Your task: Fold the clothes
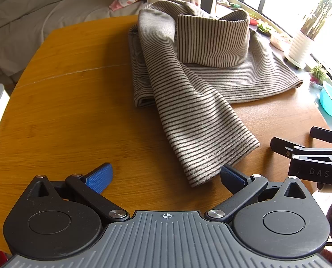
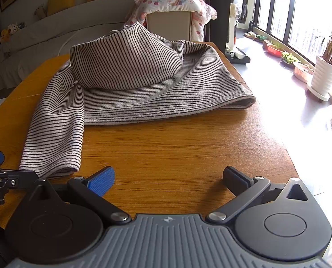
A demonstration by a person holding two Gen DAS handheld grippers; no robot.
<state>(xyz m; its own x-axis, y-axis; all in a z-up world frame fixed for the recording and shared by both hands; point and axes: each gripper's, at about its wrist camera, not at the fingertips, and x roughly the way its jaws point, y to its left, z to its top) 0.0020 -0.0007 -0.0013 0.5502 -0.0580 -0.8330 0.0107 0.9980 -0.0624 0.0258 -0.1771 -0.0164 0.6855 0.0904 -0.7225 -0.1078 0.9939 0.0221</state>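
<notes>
Hovering low over the table [image 1: 61, 120], the left gripper [image 1: 166, 178] had its blue pads spread apart and held nothing. Just past its right pad, at about one o'clock, lay the free end of the sleeve [image 1: 195, 134], almost touching that pad. The right gripper [image 2: 168, 176] was likewise spread and empty above bare wood, with the same sleeve end at its ten o'clock, close to its left pad.

From that end the sleeve ran long and straight toward twelve o'clock in the left view, climbing onto the sweater [image 2: 157, 98], which lay in a folded heap across the far half of the table. A wide ribbed collar [image 1: 213, 40] stood slumped on top of the heap.

By my reading, the sleeve end was what the next grasp would go for, and the left gripper sat nearer and better lined up with the sleeve's length.

The sweater's other sleeve was not visible; it might have been tucked beneath the body. How many layers the heap held was hard to make out.
</notes>
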